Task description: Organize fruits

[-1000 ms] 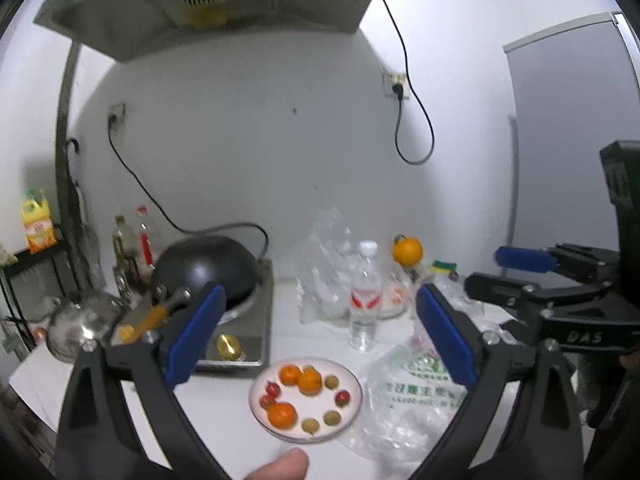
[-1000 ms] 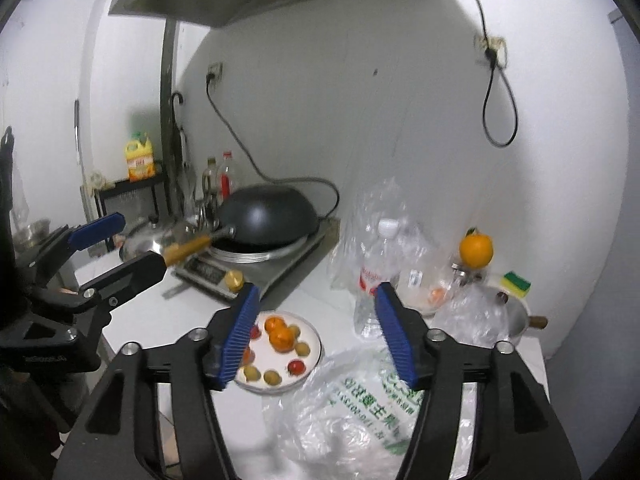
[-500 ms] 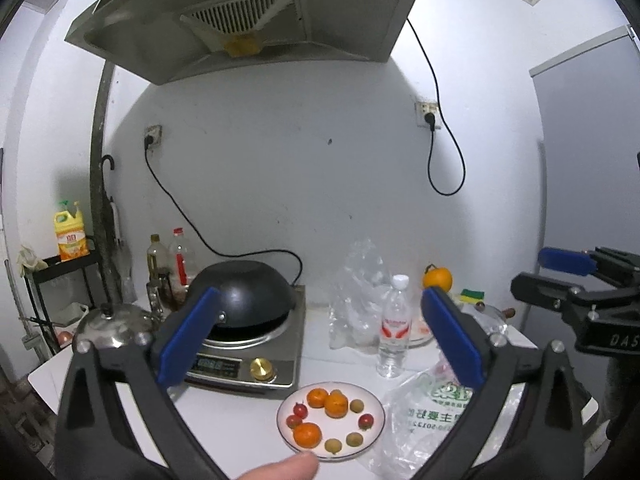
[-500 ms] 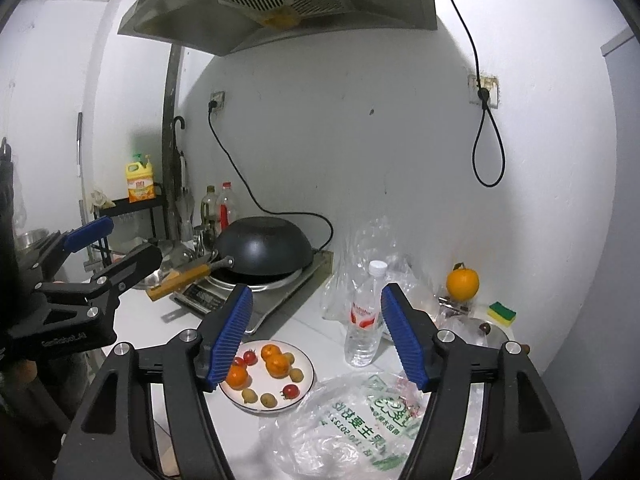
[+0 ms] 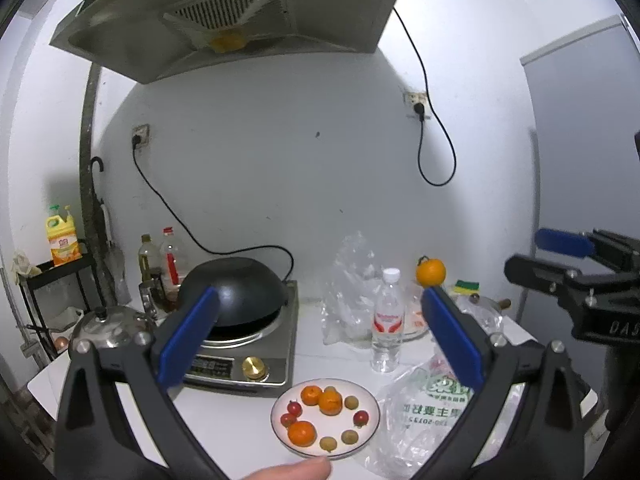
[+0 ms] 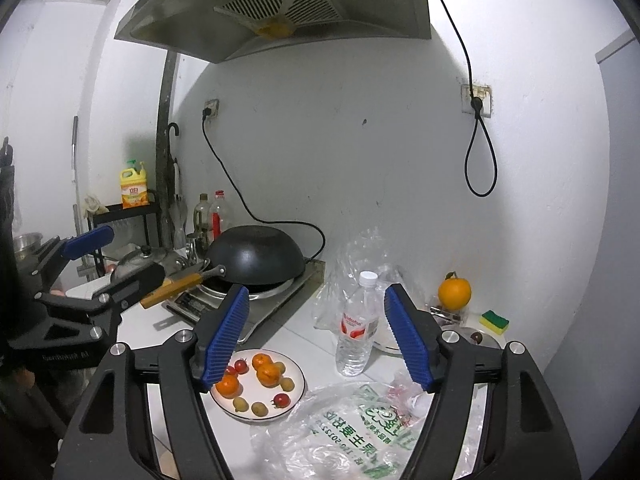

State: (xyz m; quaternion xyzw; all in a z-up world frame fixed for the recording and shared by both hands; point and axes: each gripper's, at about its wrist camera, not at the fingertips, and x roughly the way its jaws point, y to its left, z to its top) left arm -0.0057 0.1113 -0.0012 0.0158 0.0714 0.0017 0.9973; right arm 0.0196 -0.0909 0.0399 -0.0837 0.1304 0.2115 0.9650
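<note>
White walls and a range hood [image 5: 224, 20] frame a white surface [image 5: 224, 420] carrying an induction cooker with a black wok [image 5: 234, 294], a water bottle [image 5: 387, 320] and a printed plastic bag [image 6: 352, 432]. Between cooker and bag sits the plate [image 5: 370, 420] of small oranges, red tomatoes and pale round fruits. Both grippers hover above the surface, holding nothing: the left gripper [image 5: 320, 334] stands wide open, the right gripper [image 6: 316, 334] is partly open with its jaws opening. Only the left wrist view shows a fingertip [image 5: 296, 470] at the plate's near edge; only the right wrist view shows the wok's wooden handle [image 6: 172, 290]. A larger orange [image 6: 454, 293] stands apart near the wall, beside a sponge [image 6: 495, 321].
</note>
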